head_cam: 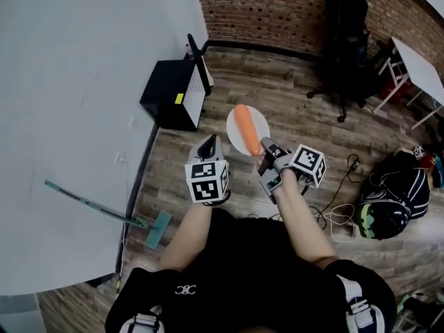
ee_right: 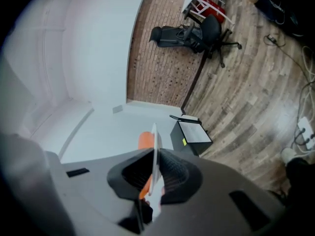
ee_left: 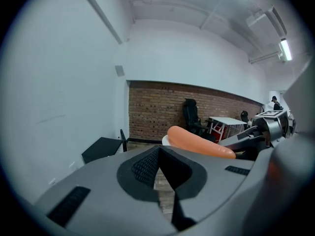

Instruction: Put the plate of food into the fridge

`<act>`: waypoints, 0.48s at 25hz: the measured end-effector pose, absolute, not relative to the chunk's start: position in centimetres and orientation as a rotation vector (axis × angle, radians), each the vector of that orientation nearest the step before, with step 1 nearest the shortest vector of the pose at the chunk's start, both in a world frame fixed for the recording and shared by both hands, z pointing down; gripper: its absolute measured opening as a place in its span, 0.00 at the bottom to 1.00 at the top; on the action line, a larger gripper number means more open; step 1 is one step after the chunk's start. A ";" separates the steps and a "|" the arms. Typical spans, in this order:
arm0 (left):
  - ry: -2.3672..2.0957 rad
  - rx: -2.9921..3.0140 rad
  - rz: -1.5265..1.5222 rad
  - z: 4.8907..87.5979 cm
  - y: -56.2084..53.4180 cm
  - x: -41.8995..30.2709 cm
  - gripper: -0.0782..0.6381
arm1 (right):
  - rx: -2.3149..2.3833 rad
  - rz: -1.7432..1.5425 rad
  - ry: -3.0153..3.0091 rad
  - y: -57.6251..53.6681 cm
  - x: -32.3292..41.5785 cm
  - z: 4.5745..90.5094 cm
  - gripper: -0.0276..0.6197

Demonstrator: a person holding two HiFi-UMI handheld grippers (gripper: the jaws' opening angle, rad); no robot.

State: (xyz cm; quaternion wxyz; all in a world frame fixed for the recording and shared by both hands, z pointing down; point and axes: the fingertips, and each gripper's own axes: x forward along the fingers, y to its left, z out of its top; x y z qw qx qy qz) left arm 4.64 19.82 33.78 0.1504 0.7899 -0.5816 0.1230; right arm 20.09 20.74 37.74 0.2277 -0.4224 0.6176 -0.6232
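A white plate (head_cam: 233, 134) carries a long orange piece of food (head_cam: 246, 129) and hangs above the wooden floor. My right gripper (head_cam: 266, 157) is shut on the plate's near rim. In the right gripper view the plate (ee_right: 154, 146) stands edge-on between the jaws, with the orange food (ee_right: 144, 140) behind it. My left gripper (head_cam: 209, 148) hovers just left of the plate, shut and empty. From the left gripper view (ee_left: 158, 154) I see the orange food (ee_left: 199, 140) and the right gripper (ee_left: 261, 131) to the right. The black fridge-like box (head_cam: 173, 92) sits on the floor ahead by the wall.
A white wall (head_cam: 76, 116) fills the left side. A mop (head_cam: 104, 212) leans on it. A black office chair (head_cam: 347, 40) and a white table (head_cam: 420, 68) stand at the back right. A backpack (head_cam: 392, 194) and cables (head_cam: 340, 200) lie on the floor to the right.
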 end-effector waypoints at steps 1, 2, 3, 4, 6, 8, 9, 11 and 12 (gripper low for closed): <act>-1.673 2.262 0.362 33.9 19.2 5.1 0.11 | -1.158 -1.732 1.700 20.0 20.4 37.9 0.11; -1.675 2.255 0.370 34.1 18.6 5.3 0.11 | -1.155 -1.745 1.699 19.3 20.6 37.9 0.11; -1.676 2.247 0.373 34.2 18.0 5.3 0.11 | -1.152 -1.756 1.699 18.6 20.6 38.0 0.11; -1.678 2.239 0.372 34.3 17.2 5.3 0.11 | -1.148 -1.762 1.702 18.0 20.6 38.0 0.11; -1.681 2.227 0.361 34.5 15.6 5.1 0.11 | -1.138 -1.765 1.711 16.6 20.4 38.2 0.11; -1.684 2.219 0.352 35.0 14.2 5.0 0.11 | -1.133 -1.769 1.720 15.1 20.3 38.5 0.11; -1.685 2.217 0.350 35.2 13.3 5.1 0.11 | -1.131 -1.776 1.723 14.3 20.3 38.8 0.11; -1.682 2.208 0.346 35.8 11.3 5.1 0.11 | -1.133 -1.797 1.720 12.2 20.3 39.3 0.11; -1.679 2.202 0.343 36.1 10.0 4.9 0.11 | -1.138 -1.807 1.714 11.1 20.3 39.6 0.11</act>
